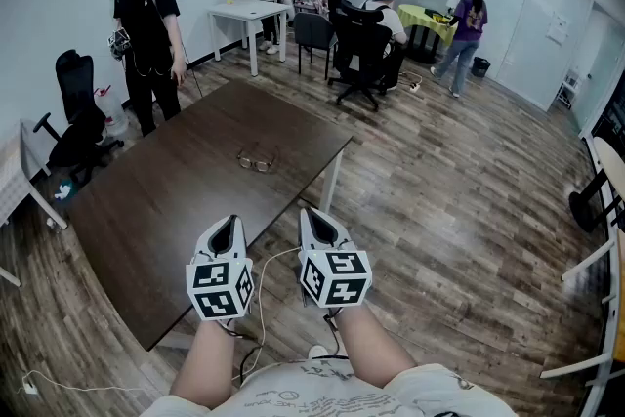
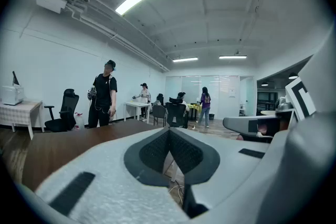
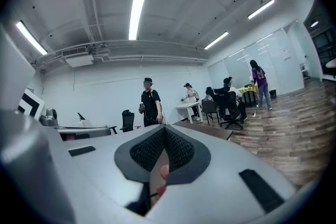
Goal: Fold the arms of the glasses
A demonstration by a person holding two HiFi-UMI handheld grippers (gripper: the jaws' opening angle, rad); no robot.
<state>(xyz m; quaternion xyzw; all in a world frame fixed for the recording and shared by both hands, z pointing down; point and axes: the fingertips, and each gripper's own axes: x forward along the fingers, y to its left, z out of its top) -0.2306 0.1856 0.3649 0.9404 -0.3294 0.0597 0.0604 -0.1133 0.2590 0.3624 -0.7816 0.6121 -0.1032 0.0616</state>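
glasses (image 1: 256,160) on table (image 1: 146,210), head view only

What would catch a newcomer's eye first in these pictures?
The left gripper and right gripper, both shut, hang side by side by the near edge of a dark table. Glasses lie alone on it; a person in black stands beyond.

We wear a pale printed tee (image 1: 322,394). Our left gripper (image 1: 229,226) and right gripper (image 1: 309,218) are light grey, with black ribbed pads (image 2: 152,152), black-white marker cubes (image 1: 220,286), thin white cable (image 1: 262,303).
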